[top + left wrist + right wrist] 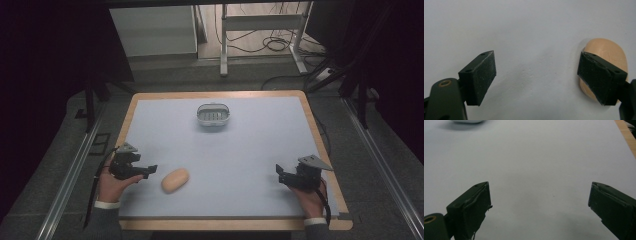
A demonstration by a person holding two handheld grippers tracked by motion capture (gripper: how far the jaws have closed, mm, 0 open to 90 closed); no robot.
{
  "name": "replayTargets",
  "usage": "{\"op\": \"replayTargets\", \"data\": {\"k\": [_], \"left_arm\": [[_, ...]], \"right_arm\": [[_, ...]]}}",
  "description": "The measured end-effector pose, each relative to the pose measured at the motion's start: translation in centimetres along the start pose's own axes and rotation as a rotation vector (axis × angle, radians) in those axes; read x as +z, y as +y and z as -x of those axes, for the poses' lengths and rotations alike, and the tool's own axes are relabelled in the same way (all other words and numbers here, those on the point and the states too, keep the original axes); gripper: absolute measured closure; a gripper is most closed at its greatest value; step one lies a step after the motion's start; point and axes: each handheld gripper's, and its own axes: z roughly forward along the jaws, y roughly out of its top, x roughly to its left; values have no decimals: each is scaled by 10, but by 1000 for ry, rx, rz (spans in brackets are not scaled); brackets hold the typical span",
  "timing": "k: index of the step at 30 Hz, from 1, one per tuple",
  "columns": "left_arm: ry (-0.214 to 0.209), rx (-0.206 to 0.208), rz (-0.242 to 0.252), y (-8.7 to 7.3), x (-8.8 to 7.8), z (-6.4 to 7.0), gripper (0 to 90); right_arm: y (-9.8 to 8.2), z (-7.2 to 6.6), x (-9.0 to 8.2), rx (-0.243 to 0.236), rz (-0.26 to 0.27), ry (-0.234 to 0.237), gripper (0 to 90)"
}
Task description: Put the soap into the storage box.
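1. A tan, oval bread roll is seen lying on the pale blue mat in the high view, toward the near left part of the mat.
2. The left gripper is held just beside the roll, on its left, with the tips pointed toward it — no contact can be made out in that view.
3. In the left gripper view the 2 jaws are spread wide with bare mat between them; the roll is seen behind the right-hand jaw and is partly hidden by it. Nothing is gripped.
4. The right gripper is held low over the near right part of the mat, well apart from the roll.
5. In the right gripper view its jaws are likewise spread wide, with nothing but mat between them.
6. A small white basket with a slotted bottom is placed near the far edge of the mat, well apart from both grippers.
7. The mat is laid on a table with a wooden rim.
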Motion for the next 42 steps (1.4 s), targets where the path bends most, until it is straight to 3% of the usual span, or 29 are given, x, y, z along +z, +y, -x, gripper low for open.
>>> {"op": "replayTargets", "data": {"k": [3,7,12,18,24,26,28,30,42], "left_arm": [[7,-5,2,1,0,-1,156],[31,-4,-7,-1,1,-1,156],[25,0,-5,-2,0,0,156],[15,6,23,1,-5,1,154],[21,15,8,2,-1,2,152],[22,18,8,2,-1,2,153],[8,55,17,4,0,7,159],[6,64,17,6,-1,9,158],[-21,65,0,16,-14,15,150]], "right_arm": [[0,0,1,-8,-9,11,49],[-1,1,-2,-10,17,33,75],[-1,-1,-2,-18,24,16,82],[-4,-1,-7,-18,73,-2,101],[-5,-3,-8,-22,90,-26,105],[-5,-2,-8,-20,88,-23,109],[-5,-2,-8,-19,86,-17,109],[-5,-2,-8,-20,89,-17,110],[-4,0,-7,-9,73,0,110]]}}
